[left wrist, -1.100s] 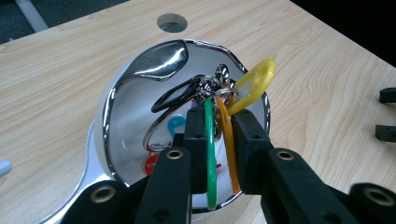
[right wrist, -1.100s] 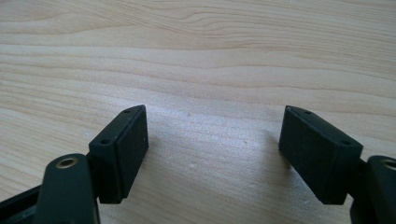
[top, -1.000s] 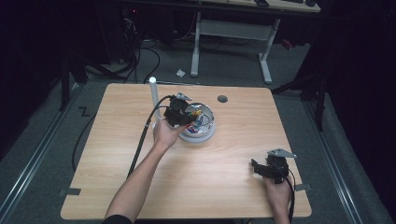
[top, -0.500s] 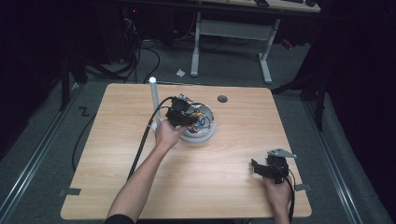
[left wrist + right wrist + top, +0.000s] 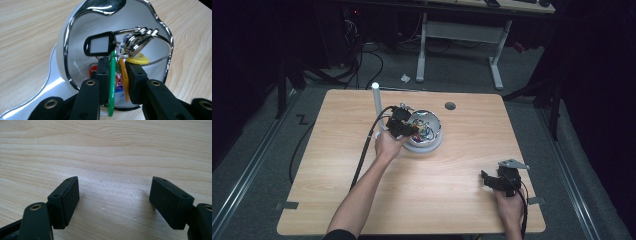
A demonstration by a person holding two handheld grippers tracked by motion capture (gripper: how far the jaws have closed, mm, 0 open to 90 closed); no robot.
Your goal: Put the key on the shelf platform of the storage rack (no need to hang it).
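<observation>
A shiny metal bowl (image 5: 429, 131) on a white base stands at the middle of the wooden table (image 5: 452, 210), with a bunch of coloured key tags inside. My left gripper (image 5: 409, 131) reaches into it from the left. In the left gripper view a green tag (image 5: 112, 82) and an orange tag (image 5: 123, 77) hang between the jaws of my left gripper (image 5: 117, 72). These jaws have just been opening, and a gap shows between the two tags. A black tag (image 5: 100, 45) and a metal key ring (image 5: 140, 33) lie beyond. My right gripper (image 5: 492, 181) rests open at the near right, over bare wood (image 5: 115, 200).
A white upright post (image 5: 375, 100) stands at the far left of the table, close behind the left hand. A round cable hole (image 5: 450, 106) sits at the far edge. The left gripper's cable (image 5: 364, 150) trails across the table's left half.
The left hand has shifted only slightly at the bowl's rim. The right hand and its gripper have kept still.
</observation>
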